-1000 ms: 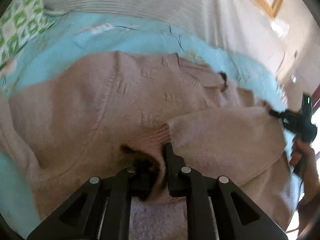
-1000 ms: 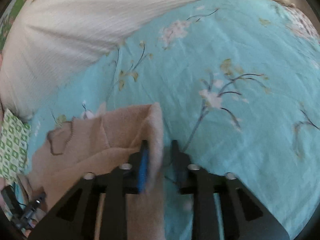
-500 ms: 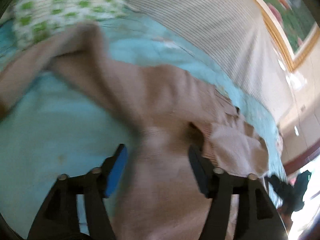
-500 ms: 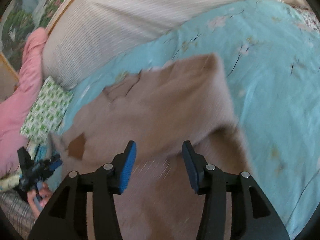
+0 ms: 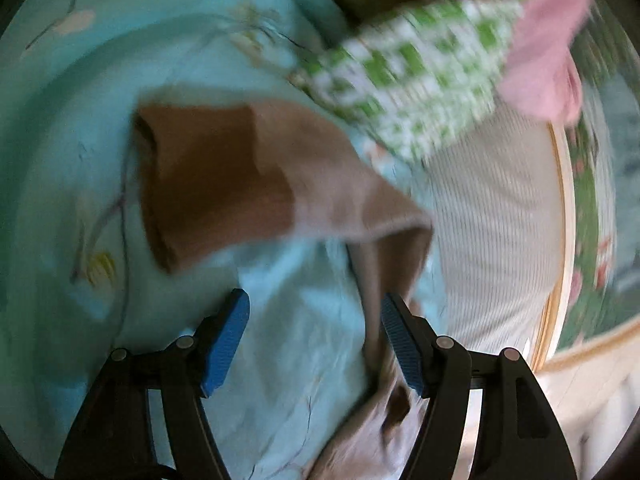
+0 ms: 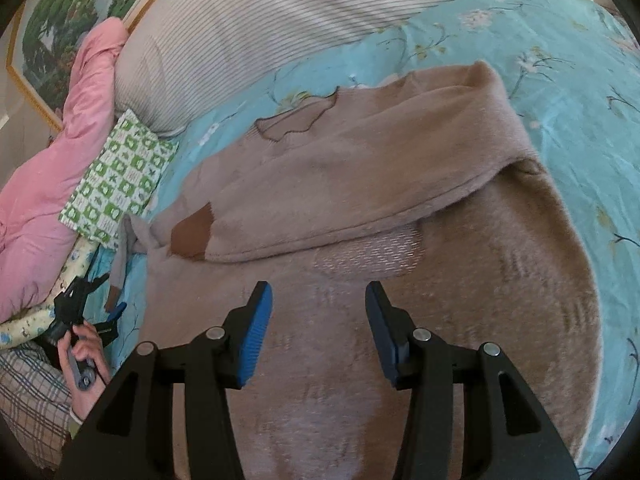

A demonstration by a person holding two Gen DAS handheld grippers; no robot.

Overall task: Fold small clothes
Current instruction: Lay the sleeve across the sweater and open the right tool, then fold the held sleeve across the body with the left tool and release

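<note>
A tan knit sweater (image 6: pixel 400 184) lies spread on the turquoise floral bedsheet (image 6: pixel 560 40), its body filling the middle of the right wrist view. One sleeve is folded across the chest, ending in a darker brown cuff (image 6: pixel 194 236) near the sweater's left edge in that view. The right gripper (image 6: pixel 318 332) hangs over the lower body of the sweater with its blue-padded jaws standing apart; they have just been opening, and nothing is pinched between them (knit fabric shows only beneath the gap).

Off to the left in that view, the person's left hand (image 6: pixel 82 354) grasps the handle of the left gripper (image 5: pixel 314 336) at the sweater's side. Seen from its own camera, which is badly blurred, that gripper's jaws have likewise just been opening and stand wide over bare sheet. The other sleeve (image 5: pixel 248 176) stretches ahead of it, and a fold of tan fabric seems to brush the right-hand pad without being clamped.

A green-and-white patterned pillow (image 6: pixel 120 180), a pink quilt (image 6: pixel 48 184) and a striped bolster (image 6: pixel 248 24) lie along the bed's far side.
</note>
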